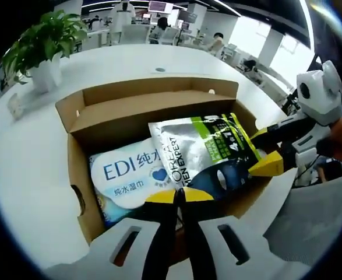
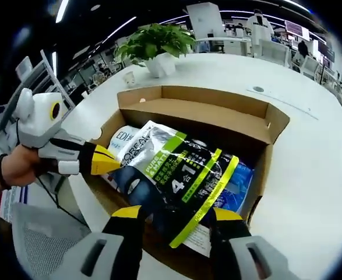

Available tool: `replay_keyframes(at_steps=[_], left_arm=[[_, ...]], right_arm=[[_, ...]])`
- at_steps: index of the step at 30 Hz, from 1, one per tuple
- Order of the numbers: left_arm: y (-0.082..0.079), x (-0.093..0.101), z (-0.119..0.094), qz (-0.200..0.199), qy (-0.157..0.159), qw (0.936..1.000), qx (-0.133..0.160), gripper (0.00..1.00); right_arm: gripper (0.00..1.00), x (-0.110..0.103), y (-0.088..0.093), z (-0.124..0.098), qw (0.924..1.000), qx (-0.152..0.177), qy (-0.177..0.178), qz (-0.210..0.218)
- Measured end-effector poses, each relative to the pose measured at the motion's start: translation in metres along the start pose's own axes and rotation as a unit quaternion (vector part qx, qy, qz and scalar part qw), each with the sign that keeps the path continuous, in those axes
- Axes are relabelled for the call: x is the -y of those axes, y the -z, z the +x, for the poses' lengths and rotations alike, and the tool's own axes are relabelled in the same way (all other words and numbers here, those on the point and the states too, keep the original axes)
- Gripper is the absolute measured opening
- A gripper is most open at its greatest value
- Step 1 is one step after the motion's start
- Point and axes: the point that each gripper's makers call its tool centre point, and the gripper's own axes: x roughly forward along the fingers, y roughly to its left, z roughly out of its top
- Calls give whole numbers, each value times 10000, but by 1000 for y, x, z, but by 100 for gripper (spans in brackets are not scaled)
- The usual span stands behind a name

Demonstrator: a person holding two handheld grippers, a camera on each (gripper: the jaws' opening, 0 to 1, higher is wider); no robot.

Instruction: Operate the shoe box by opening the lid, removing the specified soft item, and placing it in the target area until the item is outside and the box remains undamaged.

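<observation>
1. A plant [image 1: 42, 44] in a white pot stands far back on the left of the white table [image 1: 31, 151], well apart from the box [image 1: 80, 175].
2. There is lots of bare table left of the box and behind it.
3. The box is brown card and its lid is open. The flap [image 1: 159, 87] stands up at the back edge.
4. A blue and white wipes pack [image 1: 127, 175] lies low in the box, by the left wall.
5. The pouch [image 1: 208, 154] is silver, black and green. It lies tilted on top of the wipes pack, and its right end sits up at the box's right rim. It is still in the box.
6. The left gripper [image 1: 179, 195] is at the near edge of the box. Its yellow tips are pressed together on the near edge of the pouch.
7. The right gripper [image 1: 264, 153] comes in from the right. Its yellow tips touch the pouch's right end at the box rim.
8. In the right gripper view, the right gripper [image 2: 176, 214] has its jaws spread, one on each side of the pouch's [image 2: 171, 181] end. I cannot tell if they squeeze it.
9. There the left gripper [image 2: 109, 160] touches the pouch's other end, and a hand [image 2: 13, 166] holds it.
10. Right of the box [image 2: 275, 125] the table [image 2: 316, 151] is bare too.
</observation>
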Motion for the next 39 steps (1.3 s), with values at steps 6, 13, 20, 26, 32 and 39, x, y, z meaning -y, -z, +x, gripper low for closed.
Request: replay_keyframes(at_steps=[6,13,20,26,32,39], left_arm=[[0,0,0,-11,11,10000,0,1],[0,0,0,-28,10,10000,-11,1],[0,0,0,-49,25,10000,46,1],[0,0,-2,-10,25,9999,99,1],[-3,1,-4,-6,29,9999,125,0],[-9,10,-8,72,89,9997,197,0]], right_arm=[[30,7,-6,-3,9996,138,70,235],[14,15,-9,-1,9984,223,243,453],[0,20,-11,-6,9946,453,245,903],[0,16,-13,-7,9952,523,180,806],[0,13,-18,-12,9950,603,93,794],[0,17,-18,-21,9944,664,135,807]])
